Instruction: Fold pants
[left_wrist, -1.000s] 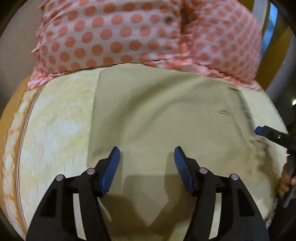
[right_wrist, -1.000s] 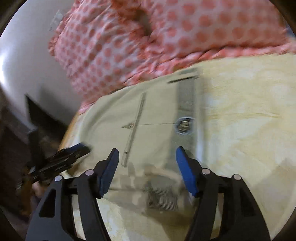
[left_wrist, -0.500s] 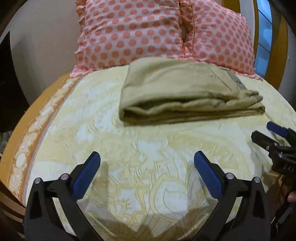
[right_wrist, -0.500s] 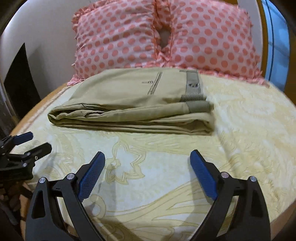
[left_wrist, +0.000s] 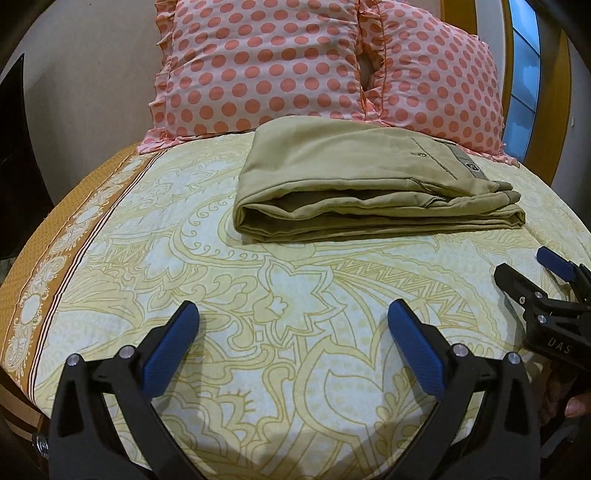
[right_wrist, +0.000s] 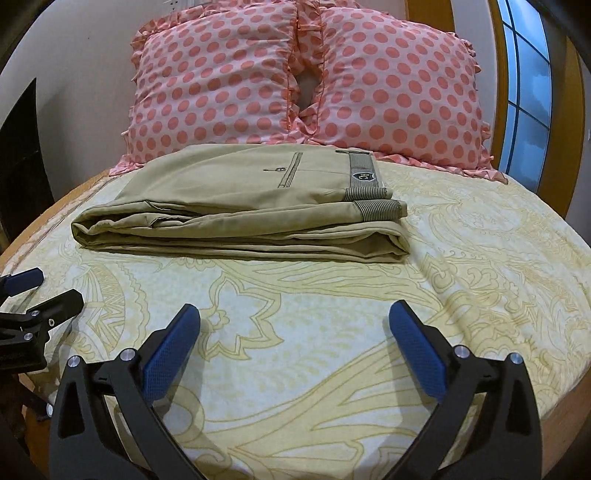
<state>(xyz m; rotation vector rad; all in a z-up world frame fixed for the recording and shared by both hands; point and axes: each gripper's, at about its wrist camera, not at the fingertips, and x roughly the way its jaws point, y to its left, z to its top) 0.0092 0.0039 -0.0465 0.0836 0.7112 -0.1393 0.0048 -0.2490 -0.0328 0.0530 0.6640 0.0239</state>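
Left hand-held gripper (left_wrist: 291, 326) and right hand-held gripper (right_wrist: 293, 326) both hang spread wide, grasping nothing, over the near bedsheet (right_wrist: 332, 314). Pants (right_wrist: 240, 206) lie ahead, well apart from both, a flat folded stack just before the pillows (right_wrist: 306, 81). Folding looks finished; next move likely only withdrawing or a final tidy.

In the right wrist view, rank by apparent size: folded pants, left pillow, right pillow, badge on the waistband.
1. folded pants, widest in the frame.
2. left pillow and right pillow: look alike, unranked.
3. badge, far smallest.
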